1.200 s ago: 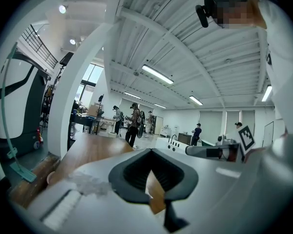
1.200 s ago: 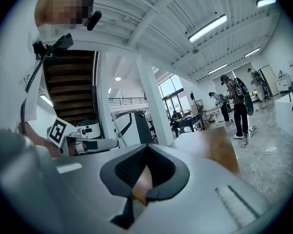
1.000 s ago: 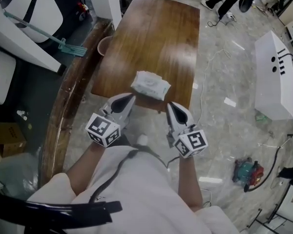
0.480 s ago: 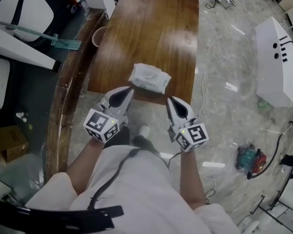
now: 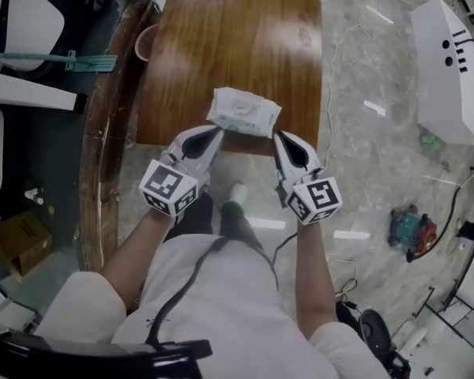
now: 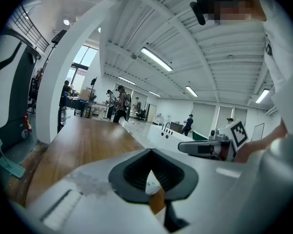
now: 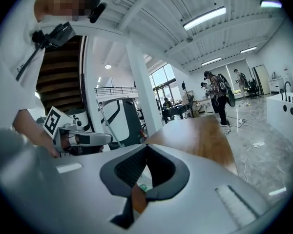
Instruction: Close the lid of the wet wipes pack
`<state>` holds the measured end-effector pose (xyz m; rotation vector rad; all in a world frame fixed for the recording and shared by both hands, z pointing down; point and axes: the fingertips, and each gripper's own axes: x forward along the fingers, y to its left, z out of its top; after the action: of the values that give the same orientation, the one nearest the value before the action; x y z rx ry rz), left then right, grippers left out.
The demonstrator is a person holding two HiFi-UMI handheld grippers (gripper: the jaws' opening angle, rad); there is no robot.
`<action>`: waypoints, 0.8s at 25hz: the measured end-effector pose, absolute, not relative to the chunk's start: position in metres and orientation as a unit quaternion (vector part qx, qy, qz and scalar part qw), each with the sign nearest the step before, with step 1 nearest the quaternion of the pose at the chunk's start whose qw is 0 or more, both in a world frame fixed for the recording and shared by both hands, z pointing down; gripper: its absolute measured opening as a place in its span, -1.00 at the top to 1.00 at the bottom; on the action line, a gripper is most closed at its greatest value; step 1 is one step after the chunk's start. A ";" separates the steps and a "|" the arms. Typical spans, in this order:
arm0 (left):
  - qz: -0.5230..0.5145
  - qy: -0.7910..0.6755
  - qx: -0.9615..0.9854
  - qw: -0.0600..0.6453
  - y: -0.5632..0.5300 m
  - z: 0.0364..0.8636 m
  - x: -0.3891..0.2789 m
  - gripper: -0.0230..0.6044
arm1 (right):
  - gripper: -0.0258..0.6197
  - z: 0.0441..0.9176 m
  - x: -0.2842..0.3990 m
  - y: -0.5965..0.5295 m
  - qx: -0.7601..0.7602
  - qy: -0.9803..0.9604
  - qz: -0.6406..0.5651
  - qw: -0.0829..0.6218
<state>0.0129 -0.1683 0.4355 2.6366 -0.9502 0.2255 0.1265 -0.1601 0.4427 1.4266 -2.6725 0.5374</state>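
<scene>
Lying crosswise, wet wipes pack (image 5: 243, 112), slightly skewed

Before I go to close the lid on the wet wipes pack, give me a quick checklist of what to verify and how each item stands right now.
1. The wet wipes pack lies on the table, close to its near edge: ok.
2. The lid shows clearly enough to know where to press: cannot tell. In the head view it is too small to show whether it stands open.
3. The left gripper has its jaws together with nothing between them: ok.
4. The right gripper has its jaws together with nothing between them: ok.
5. Each gripper points toward one near corner of the pack: ok.
6. Neither gripper is touching the pack: cannot tell.
</scene>
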 end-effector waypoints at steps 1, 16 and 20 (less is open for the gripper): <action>0.081 -0.331 0.925 0.167 -0.171 0.440 0.013 0.92 | 0.89 0.446 0.127 -0.163 0.466 -0.867 0.175 0.035; 0.113 -0.317 0.921 0.196 -0.202 0.502 0.018 0.92 | 0.80 0.503 0.131 -0.207 0.474 -0.857 0.190 0.070; 0.123 -0.318 0.918 0.202 -0.209 0.521 0.019 0.92 | 0.70 0.514 0.128 -0.216 0.466 -0.861 0.187 0.084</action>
<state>0.0192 -0.2088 0.5206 2.5631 -0.8887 0.3441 0.1275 -0.2162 0.5141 1.3900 -2.5683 0.5587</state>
